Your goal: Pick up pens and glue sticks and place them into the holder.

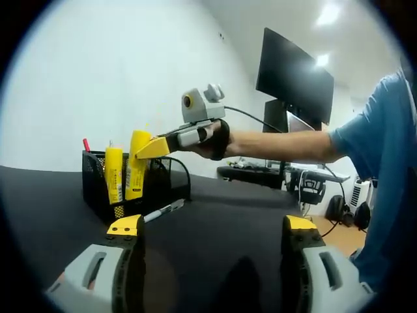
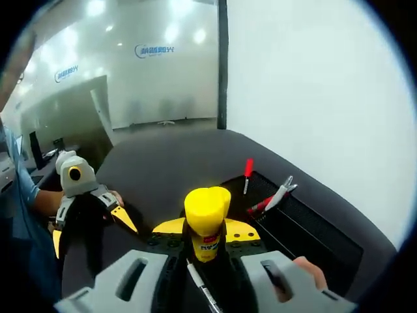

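Note:
My right gripper (image 1: 147,150) is shut on a yellow glue stick (image 1: 136,168), holding it upright over the black mesh holder (image 1: 163,179). Another yellow glue stick (image 1: 113,173) and a red pen (image 1: 85,144) stand in the holder. A white pen (image 1: 163,210) lies on the dark table beside the holder. In the right gripper view the held glue stick (image 2: 206,220) sits between the yellow jaws of that gripper (image 2: 207,229), with the holder (image 2: 313,238) and its red pens (image 2: 248,173) just beyond. My left gripper (image 1: 212,225) stands open low over the table, holding nothing.
The dark table (image 1: 221,215) reaches to a white wall. A person's arm (image 1: 287,145) in a blue sleeve stretches in from the right. Monitors (image 1: 293,78) and desks stand behind. The left gripper (image 2: 91,229) is in the right gripper view at the left.

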The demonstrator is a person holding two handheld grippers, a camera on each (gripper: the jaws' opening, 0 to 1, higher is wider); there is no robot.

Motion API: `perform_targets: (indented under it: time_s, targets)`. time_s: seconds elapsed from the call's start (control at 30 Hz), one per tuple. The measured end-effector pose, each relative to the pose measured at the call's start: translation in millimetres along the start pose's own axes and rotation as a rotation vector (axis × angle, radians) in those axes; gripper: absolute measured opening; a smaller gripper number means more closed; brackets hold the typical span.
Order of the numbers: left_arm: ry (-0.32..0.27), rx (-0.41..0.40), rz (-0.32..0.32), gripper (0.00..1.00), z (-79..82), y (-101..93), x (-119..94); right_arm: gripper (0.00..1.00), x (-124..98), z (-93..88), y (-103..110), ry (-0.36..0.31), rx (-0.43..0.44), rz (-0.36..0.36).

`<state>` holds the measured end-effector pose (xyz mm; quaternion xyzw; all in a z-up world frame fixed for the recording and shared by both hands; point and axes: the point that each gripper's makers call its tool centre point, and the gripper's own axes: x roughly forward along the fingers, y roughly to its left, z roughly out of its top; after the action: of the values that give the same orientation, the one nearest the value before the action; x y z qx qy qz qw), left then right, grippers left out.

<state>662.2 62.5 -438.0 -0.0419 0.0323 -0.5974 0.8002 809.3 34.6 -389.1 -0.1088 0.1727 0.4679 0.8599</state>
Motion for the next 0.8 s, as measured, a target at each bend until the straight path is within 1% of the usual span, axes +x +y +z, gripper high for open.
perform_targets:
  time_s: [0.33,0.6,0.73,0.8]
  targets:
    - [-0.002,-0.003,0.001,0.82,0.4,1.1,0.1,0.17,6.8,-10.7,1.7,0.03,-0.001,0.004]
    - [-0.006,-0.006,0.004,0.82,1.3,4.1,-0.5,0.17,12.5,-18.7,-2.4,0.047,0.026,-0.013]
    - [-0.005,-0.006,0.004,0.82,1.0,3.9,-0.1,0.17,16.0,-25.6,-2.6,0.068,0.024,-0.023]
    - [-0.006,-0.006,0.005,0.82,1.2,4.1,-0.1,0.17,15.8,-24.1,-2.3,0.055,0.044,-0.025]
